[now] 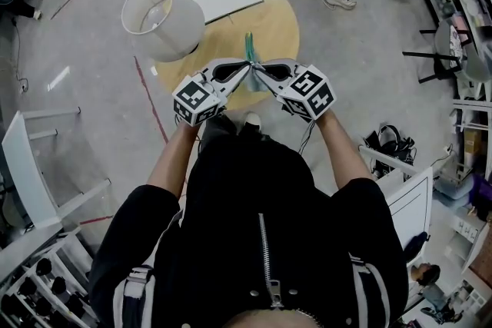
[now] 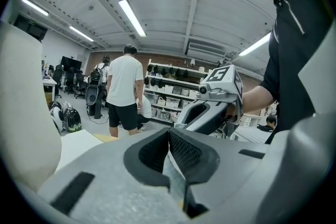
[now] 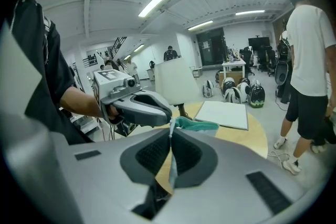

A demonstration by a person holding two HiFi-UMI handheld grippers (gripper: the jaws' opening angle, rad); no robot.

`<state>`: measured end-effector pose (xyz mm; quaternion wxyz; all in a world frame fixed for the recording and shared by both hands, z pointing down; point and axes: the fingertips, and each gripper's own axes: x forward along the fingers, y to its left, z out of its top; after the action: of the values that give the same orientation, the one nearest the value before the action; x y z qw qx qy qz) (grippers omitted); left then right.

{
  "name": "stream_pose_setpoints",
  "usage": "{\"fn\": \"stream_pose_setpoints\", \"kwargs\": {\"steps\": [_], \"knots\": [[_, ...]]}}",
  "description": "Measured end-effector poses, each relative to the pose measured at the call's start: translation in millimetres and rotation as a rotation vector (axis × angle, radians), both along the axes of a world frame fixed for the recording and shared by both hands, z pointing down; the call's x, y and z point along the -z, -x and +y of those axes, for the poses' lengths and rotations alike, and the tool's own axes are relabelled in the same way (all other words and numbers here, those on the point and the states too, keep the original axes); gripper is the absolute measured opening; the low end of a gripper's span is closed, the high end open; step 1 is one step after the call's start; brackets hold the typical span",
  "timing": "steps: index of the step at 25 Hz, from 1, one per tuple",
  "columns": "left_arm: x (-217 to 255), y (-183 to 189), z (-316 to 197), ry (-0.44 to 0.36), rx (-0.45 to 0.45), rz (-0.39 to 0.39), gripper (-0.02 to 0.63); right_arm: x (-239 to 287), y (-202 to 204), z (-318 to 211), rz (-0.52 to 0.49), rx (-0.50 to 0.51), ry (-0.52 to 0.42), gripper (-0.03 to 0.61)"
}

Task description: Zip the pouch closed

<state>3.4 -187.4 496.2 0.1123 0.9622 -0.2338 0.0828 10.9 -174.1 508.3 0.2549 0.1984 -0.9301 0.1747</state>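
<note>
Left gripper (image 2: 169,135) jaws clamp tight on the thin teal fabric pouch (image 3: 196,124). Right gripper (image 3: 171,138) pinches its edge too, jaws closed on it.

Lampshade (image 1: 173,31) blocks the left — right side open.

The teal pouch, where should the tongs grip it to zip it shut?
Probably by its thin fabric edge, one tongs from each side. The pouch is flat and sits edge-on between them, so the left tongs and right tongs, both shut on it, can keep it taut.
</note>
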Motion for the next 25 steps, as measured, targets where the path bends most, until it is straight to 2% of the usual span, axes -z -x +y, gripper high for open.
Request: {"fn": "stream_pose_setpoints", "kwargs": {"steps": [13,25], "knots": [[-2,0,-1,0.005,0.001,-0.010,0.006,1,-1,3,0.009,-0.012,-0.010,0.012],[-7,11,-6,0.033,0.041,-0.022,0.006,0,-2,10,0.010,-0.013,-0.002,0.012]]}}
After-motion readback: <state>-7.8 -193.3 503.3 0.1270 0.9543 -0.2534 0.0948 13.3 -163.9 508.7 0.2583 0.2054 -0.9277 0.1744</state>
